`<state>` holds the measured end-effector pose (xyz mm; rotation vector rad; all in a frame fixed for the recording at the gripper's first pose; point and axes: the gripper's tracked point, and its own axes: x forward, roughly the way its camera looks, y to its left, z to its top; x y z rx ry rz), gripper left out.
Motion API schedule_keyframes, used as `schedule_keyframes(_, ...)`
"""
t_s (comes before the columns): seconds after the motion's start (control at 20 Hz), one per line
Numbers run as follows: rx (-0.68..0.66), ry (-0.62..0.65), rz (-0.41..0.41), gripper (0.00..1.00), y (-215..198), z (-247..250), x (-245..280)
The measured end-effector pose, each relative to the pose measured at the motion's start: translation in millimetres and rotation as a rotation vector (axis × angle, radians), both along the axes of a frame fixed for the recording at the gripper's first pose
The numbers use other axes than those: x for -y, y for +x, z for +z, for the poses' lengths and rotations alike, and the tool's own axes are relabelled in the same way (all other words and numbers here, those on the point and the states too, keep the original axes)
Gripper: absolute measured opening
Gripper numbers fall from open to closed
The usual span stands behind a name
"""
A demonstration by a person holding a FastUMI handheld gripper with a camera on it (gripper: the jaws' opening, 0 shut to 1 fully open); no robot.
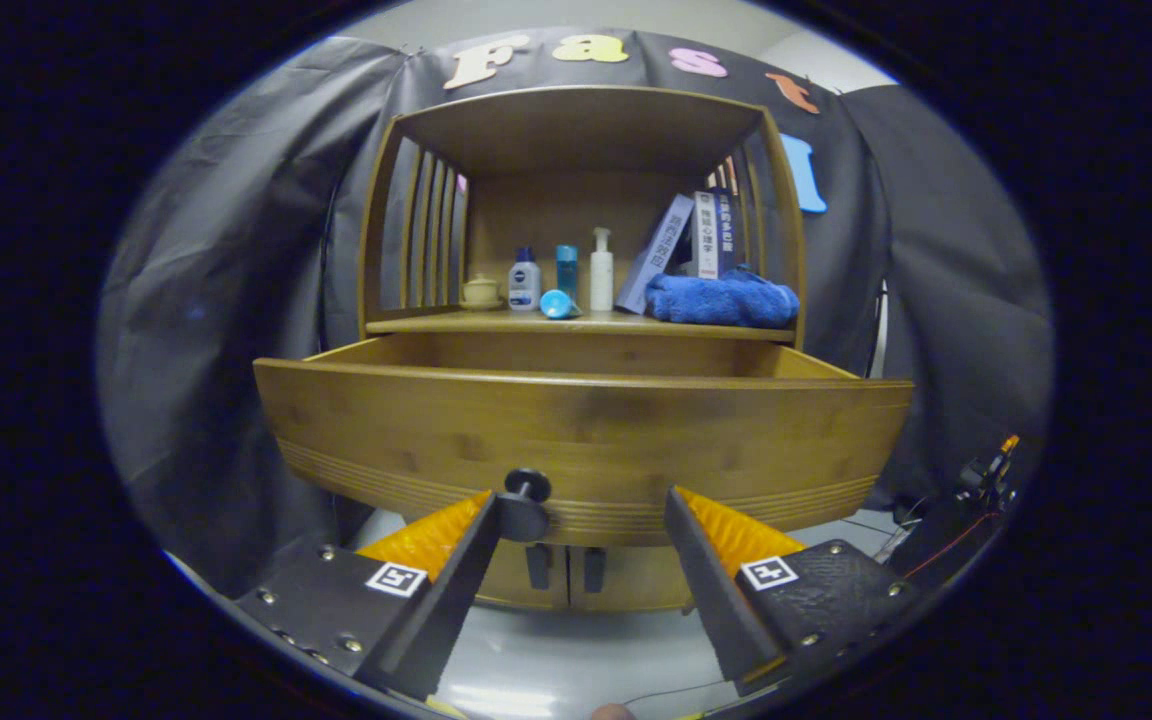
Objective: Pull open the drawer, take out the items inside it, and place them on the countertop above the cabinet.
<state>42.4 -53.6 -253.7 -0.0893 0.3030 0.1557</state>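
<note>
The wooden drawer [576, 420] stands pulled out from the cabinet, its front panel just ahead of my fingers and its inside hidden behind that panel. A dark round knob [526, 490] on the panel sits right at the tip of my left finger [466, 560]. My gripper [586, 515] is open, with nothing between its fingers. Above the drawer, the countertop [456, 323] holds a blue towel [721, 298], a small cup [480, 290], several bottles [601, 270], a tipped blue tube [558, 303] and leaning books [691, 240].
Slatted side walls [426, 235] and a wooden roof [576, 125] box in the countertop. Two small cabinet door handles [566, 568] show below the drawer. A black stand with wires [976, 490] sits on the floor to the right.
</note>
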Motion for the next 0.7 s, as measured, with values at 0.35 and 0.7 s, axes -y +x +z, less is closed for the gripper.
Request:
schedule_keyframes(0.35,-0.03,-0.021,0.037,0.98,7.9,-20.3,-39.2)
schedule_keyframes(0.7,0.008,-0.073,-0.069,0.97,35.8,-29.0,-36.1)
